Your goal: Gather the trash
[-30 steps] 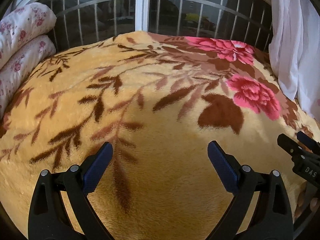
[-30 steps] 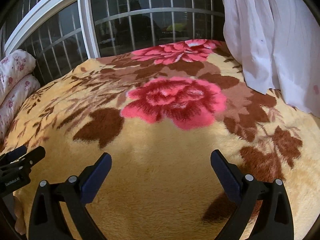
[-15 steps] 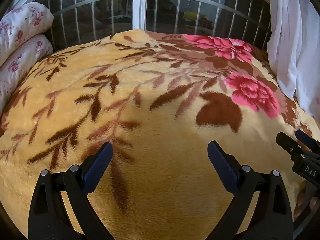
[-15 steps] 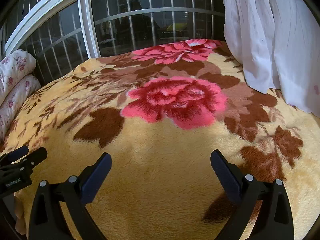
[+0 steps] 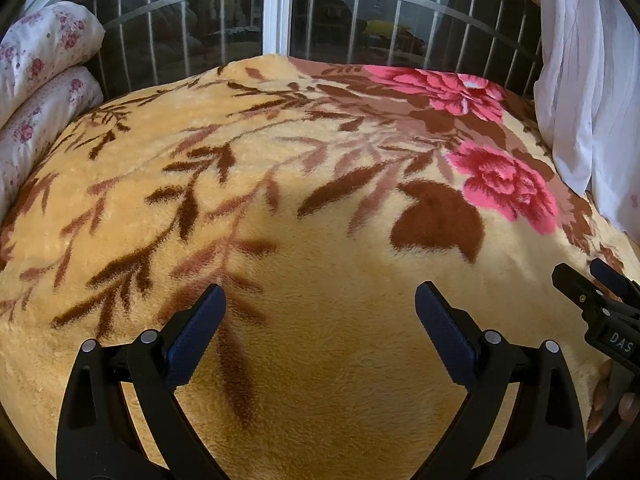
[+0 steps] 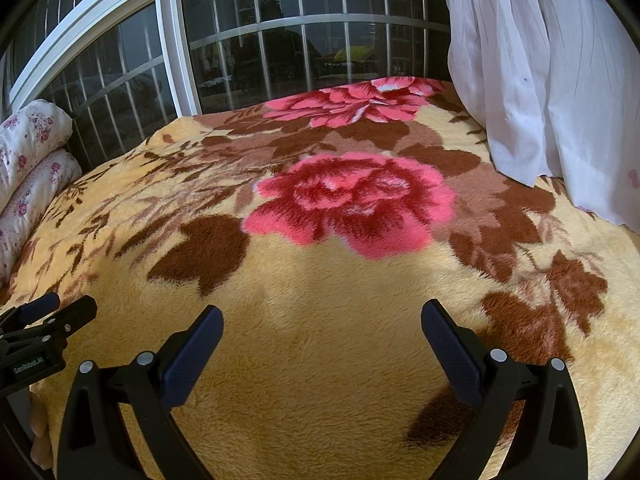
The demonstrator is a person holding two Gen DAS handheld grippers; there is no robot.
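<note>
From the left wrist view, the left gripper (image 5: 318,300) hung low over the bed's plush yellow blanket (image 5: 280,160), its jaws spread wide with nothing between them. Against the picture of a second before, the view had crept a little nearer the blanket and the barred window (image 5: 276,4) behind it, a slight drift and nothing more; I judged that as hovering or scanning rather than reaching for anything. No trash showed anywhere on the blanket here, so where the task's thing lay could not be told. Two flowered pillows (image 5: 40,80) were stacked at the left edge and a white curtain (image 5: 580,80) hung at the right. The right gripper (image 5: 592,284) poked in from the right, with the letters "DAS" readable on its body and fingertips (image 5: 600,408) of the person's hand just below. From the right wrist view, the right gripper (image 6: 322,320) was likewise released, empty, above the big pink rose (image 6: 352,204) woven into the blanket, and this view had barely shifted over that second. The left gripper (image 6: 48,312) showed at the left edge, carrying a label that seemed to read "GenRobot.AI". No scrap, wrapper or bin showed here either, which would fit a bed already cleared of litter as well as a search leading elsewhere.
</note>
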